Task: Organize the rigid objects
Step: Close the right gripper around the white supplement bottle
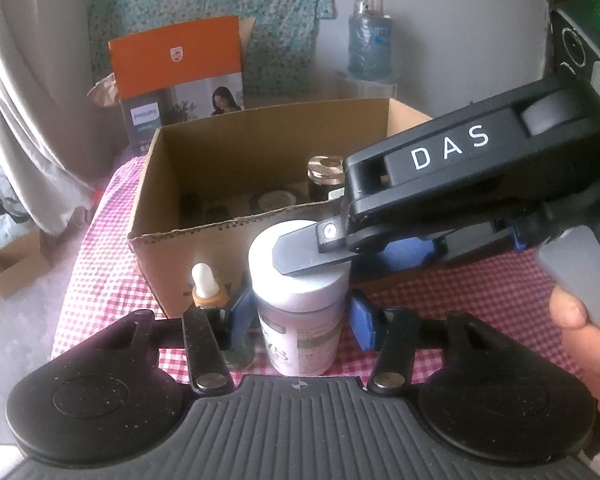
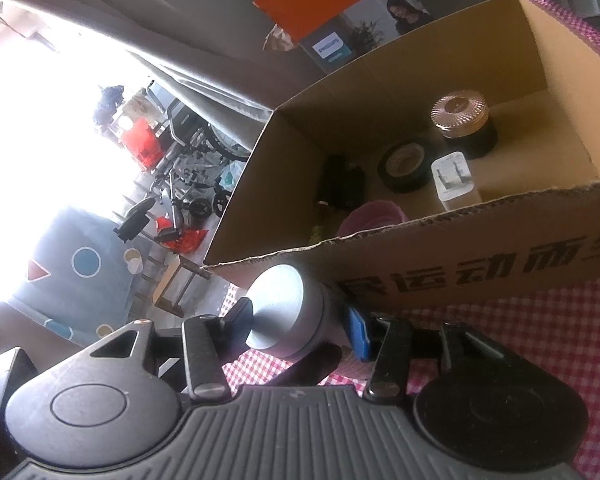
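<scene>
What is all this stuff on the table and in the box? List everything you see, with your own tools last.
Pink jar: one, pale pink with white lid, upright on the cloth before the box.
Dropper bottle: one, white bulb and orange collar, left of the jar.
Cardboard box: one, brown, open, behind the jar.
Dark jar: one, black with gold lid, inside the box.
Tape roll: one, black, inside the box.
Charger plug: one, white, inside the box.
Checked cloth: one, red and white, covering the table.
Printed carton: one, orange and grey, behind the box.
Left hand-held gripper: one, black with blue pads, around the jar's body.
Right hand-held gripper: one, black, around the jar's lid.
</scene>
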Demonstrator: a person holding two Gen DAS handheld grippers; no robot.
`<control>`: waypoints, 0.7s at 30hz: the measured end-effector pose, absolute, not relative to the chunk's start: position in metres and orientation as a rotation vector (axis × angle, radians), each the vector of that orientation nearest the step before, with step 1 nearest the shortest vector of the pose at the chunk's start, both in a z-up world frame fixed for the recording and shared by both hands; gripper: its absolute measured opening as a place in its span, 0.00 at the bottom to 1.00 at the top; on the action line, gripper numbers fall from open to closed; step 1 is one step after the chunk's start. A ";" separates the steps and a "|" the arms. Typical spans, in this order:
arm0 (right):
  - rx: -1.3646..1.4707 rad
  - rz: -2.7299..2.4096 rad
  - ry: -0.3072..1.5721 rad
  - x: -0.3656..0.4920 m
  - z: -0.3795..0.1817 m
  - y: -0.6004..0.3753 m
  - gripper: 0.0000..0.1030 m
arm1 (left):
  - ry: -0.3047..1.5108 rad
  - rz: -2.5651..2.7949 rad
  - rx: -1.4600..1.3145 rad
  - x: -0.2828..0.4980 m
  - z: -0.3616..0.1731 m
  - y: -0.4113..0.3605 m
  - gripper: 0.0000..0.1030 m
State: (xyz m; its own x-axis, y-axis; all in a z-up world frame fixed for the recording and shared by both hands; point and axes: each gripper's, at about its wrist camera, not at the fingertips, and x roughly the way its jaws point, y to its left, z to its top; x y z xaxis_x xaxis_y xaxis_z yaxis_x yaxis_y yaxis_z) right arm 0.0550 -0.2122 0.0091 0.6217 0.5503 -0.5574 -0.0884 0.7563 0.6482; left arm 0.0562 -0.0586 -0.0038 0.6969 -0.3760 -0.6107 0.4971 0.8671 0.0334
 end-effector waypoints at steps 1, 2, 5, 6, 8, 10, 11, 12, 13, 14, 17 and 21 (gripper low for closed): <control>0.622 0.391 0.824 0.053 0.009 -0.214 0.51 | 0.634 -0.492 0.202 0.055 -0.004 -0.060 0.49; 0.624 0.387 0.823 0.053 0.009 -0.216 0.51 | 0.634 -0.493 0.200 0.055 -0.003 -0.062 0.49; 0.626 0.378 0.808 0.046 0.013 -0.222 0.51 | 0.624 -0.503 0.211 0.051 0.001 -0.068 0.49; 0.628 0.376 0.801 0.043 0.014 -0.225 0.51 | 0.618 -0.509 0.218 0.049 0.003 -0.071 0.49; 0.634 0.370 0.787 0.037 0.017 -0.231 0.51 | 0.608 -0.519 0.232 0.045 0.006 -0.077 0.49; 0.638 0.361 0.776 0.030 0.019 -0.239 0.51 | 0.601 -0.533 0.245 0.041 0.007 -0.084 0.49; 0.644 0.354 0.777 0.028 0.020 -0.242 0.51 | 0.605 -0.543 0.249 0.039 0.008 -0.088 0.49; 0.647 0.346 0.782 0.026 0.019 -0.246 0.51 | 0.610 -0.553 0.249 0.038 0.007 -0.091 0.49; 0.650 0.336 0.790 0.026 0.020 -0.249 0.51 | 0.616 -0.562 0.247 0.038 0.006 -0.093 0.49; 0.653 0.325 0.799 0.024 0.019 -0.253 0.51 | 0.623 -0.575 0.246 0.037 0.005 -0.096 0.49; 0.658 0.303 0.807 0.021 0.017 -0.260 0.51 | 0.631 -0.600 0.254 0.037 0.002 -0.101 0.49; 0.666 0.290 0.811 0.020 0.008 -0.264 0.51 | 0.652 -0.617 0.274 0.043 -0.003 -0.104 0.49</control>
State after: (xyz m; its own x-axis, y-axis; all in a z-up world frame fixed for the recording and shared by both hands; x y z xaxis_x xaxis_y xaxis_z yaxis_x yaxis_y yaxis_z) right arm 0.0202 -0.2640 0.0080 0.6640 0.4808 -0.5727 0.0084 0.7610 0.6486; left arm 0.0431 -0.1044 -0.0033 0.6257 -0.4474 -0.6390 0.6134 0.7882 0.0488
